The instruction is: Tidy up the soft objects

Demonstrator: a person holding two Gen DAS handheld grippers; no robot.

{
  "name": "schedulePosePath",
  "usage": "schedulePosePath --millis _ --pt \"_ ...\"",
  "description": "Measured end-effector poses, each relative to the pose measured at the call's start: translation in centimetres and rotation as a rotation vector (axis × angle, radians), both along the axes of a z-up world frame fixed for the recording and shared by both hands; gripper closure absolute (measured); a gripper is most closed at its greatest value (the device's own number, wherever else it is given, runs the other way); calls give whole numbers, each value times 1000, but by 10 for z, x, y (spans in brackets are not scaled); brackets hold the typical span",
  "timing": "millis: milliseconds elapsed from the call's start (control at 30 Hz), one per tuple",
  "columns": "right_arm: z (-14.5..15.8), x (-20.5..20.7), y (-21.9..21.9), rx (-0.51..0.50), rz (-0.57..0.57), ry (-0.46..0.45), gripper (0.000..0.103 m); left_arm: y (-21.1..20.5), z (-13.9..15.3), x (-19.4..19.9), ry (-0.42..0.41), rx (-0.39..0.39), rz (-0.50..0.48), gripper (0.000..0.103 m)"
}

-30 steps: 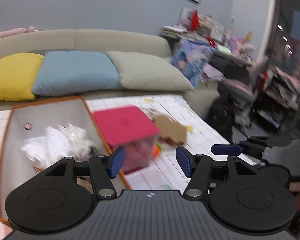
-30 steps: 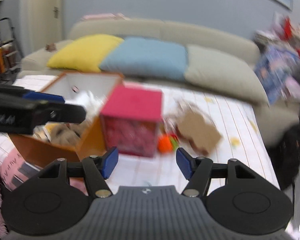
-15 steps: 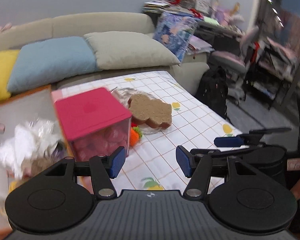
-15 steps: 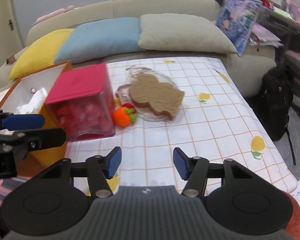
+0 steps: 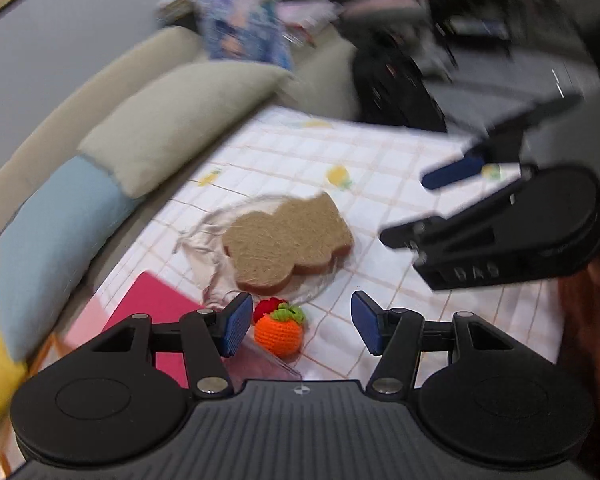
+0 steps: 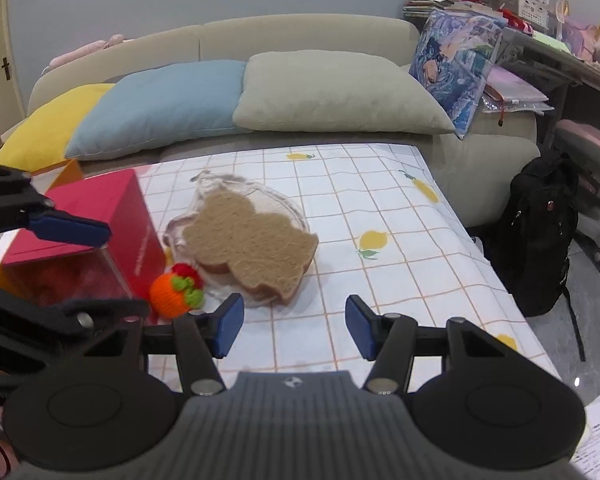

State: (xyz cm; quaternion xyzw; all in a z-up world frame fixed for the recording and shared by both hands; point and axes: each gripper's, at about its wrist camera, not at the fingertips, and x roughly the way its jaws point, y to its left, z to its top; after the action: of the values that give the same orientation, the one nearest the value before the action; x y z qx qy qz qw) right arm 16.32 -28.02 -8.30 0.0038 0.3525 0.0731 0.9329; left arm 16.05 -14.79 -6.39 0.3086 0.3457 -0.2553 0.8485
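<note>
A tan felt pad shaped like a bear (image 5: 286, 242) (image 6: 252, 240) lies on a clear plastic tray (image 6: 276, 202) in the middle of the checked tablecloth. An orange crocheted fruit (image 5: 279, 330) (image 6: 174, 290) with a red one (image 6: 184, 271) behind it lies beside a clear box with a pink lid (image 6: 84, 208) (image 5: 148, 312). My left gripper (image 5: 298, 330) is open and empty, just above the orange fruit. My right gripper (image 6: 294, 326) is open and empty, above the cloth in front of the pad.
A sofa with yellow (image 6: 48, 124), blue (image 6: 160, 108) and grey (image 6: 332, 92) pillows runs behind the table. An orange box corner (image 6: 70, 168) shows at left. A black backpack (image 6: 540, 232) stands on the floor to the right of the table edge.
My left gripper has swung right and tilted, now over the orange fruit; the orange box has left its view. My right gripper has moved closer to the pad.
</note>
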Motion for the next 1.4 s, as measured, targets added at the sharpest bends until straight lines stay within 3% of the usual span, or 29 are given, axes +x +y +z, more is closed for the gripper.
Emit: schedulePosePath --millis 233,367,500,700,800,1000,1133,1400 --pt "-15 22 -5 40 8 12 47 -26 -28 41 151 246 -50 36" --pt "-21 31 -5 44 36 -1 48 -34 -38 65 230 285 -1 37" --pt "-27 40 -9 41 33 8 48 -43 -53 83 288 377 5 37" --pt "-32 46 -6 38 78 20 48 -48 -70 87 320 470 -8 39" --pt "-34 48 1 -2 121 -8 48 -50 -77 85 292 516 -2 49" --pt "-40 55 4 -33 173 -2 45 -47 -71 81 275 455 23 53" --pt "-46 61 6 -47 189 15 43 -43 -56 75 247 364 50 54" --pt "-51 76 -4 73 194 43 38 -41 -26 51 174 230 102 54"
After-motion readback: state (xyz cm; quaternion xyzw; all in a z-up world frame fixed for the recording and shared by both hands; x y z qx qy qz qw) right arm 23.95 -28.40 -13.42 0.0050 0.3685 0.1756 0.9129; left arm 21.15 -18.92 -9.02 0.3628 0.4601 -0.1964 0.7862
